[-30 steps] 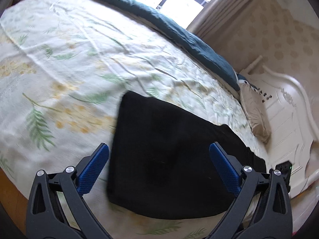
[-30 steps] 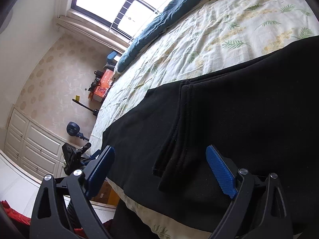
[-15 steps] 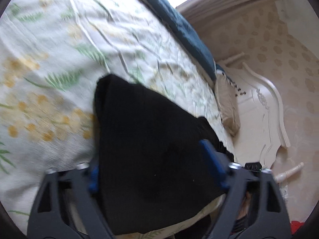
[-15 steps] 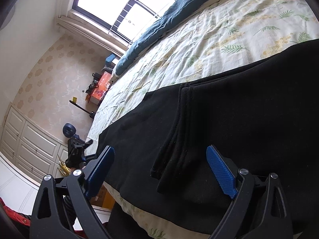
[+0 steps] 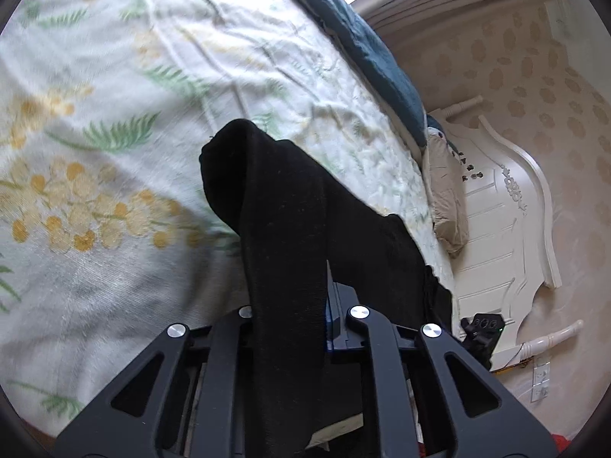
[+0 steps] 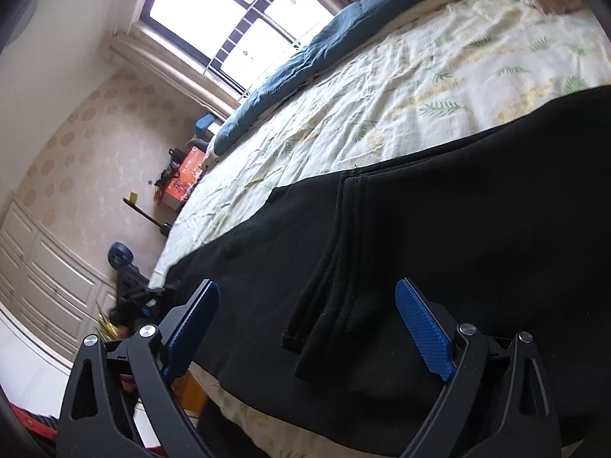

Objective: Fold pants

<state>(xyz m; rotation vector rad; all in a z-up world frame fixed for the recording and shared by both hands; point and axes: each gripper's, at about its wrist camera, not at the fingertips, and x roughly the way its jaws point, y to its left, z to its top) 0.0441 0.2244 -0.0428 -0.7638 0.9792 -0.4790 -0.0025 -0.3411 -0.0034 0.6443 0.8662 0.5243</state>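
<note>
Black pants (image 5: pixel 282 221) lie on a floral bed sheet (image 5: pixel 114 114). My left gripper (image 5: pixel 301 316) is shut on an end of the pants and lifts it into a ridge off the bed; the cloth hides its blue pads. In the right wrist view the pants (image 6: pixel 458 210) lie flat across the bed, with a layered folded edge (image 6: pixel 328 290) between the jaws. My right gripper (image 6: pixel 305 324) is open and empty, its blue pads (image 6: pixel 424 332) hovering just above the fabric near the bed's front edge.
A dark teal blanket (image 6: pixel 324 38) runs along the far side of the bed below a window (image 6: pixel 236 19). A beige pillow (image 5: pixel 446 198) and white headboard (image 5: pixel 508 210) stand at the head end. White drawers (image 6: pixel 42 267) and floor clutter lie beyond the foot.
My left gripper moved in over the pants' end, shut on it and raised the cloth. My right gripper stayed open and barely moved.
</note>
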